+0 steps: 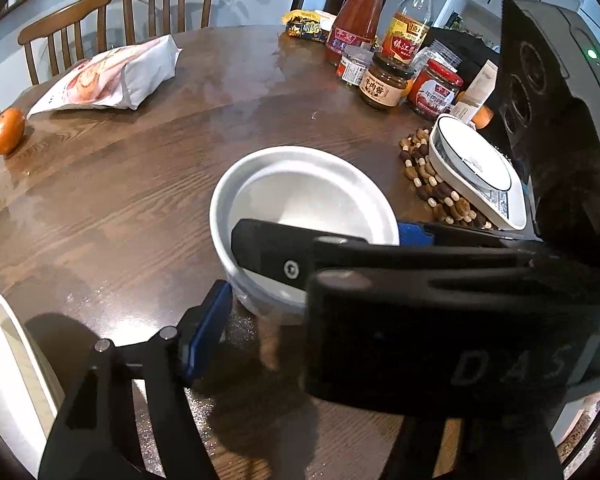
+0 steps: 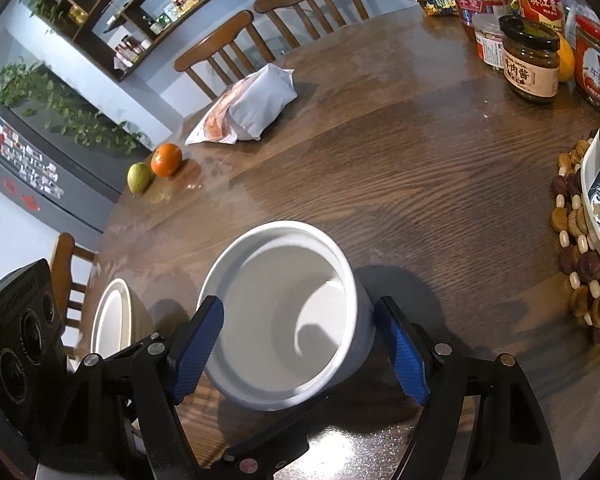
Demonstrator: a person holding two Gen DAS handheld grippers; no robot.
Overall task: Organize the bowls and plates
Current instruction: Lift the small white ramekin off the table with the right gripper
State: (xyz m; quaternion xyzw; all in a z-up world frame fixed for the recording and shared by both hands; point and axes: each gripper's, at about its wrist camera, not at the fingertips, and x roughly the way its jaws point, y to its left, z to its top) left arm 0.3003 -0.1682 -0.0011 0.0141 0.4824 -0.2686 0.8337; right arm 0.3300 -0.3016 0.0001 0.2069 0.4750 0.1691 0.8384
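Right tongs straddle the deep white ceramic bowl on the dark wooden worktop, blue pads just short of its wall. The left tongs' jaws look half-closed around that bowl's rim, contact unclear. Two grabs at once could tip it if they pull unevenly.

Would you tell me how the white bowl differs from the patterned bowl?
The white bowl is plain all over; the patterned bowl has blue decoration outside and a dark ring inside. The white bowl stands straight on the table; the patterned bowl is nested in a white dish on the bead mat. The white bowl sits between the right gripper's fingers; the patterned bowl has no gripper around it. Both have white insides.
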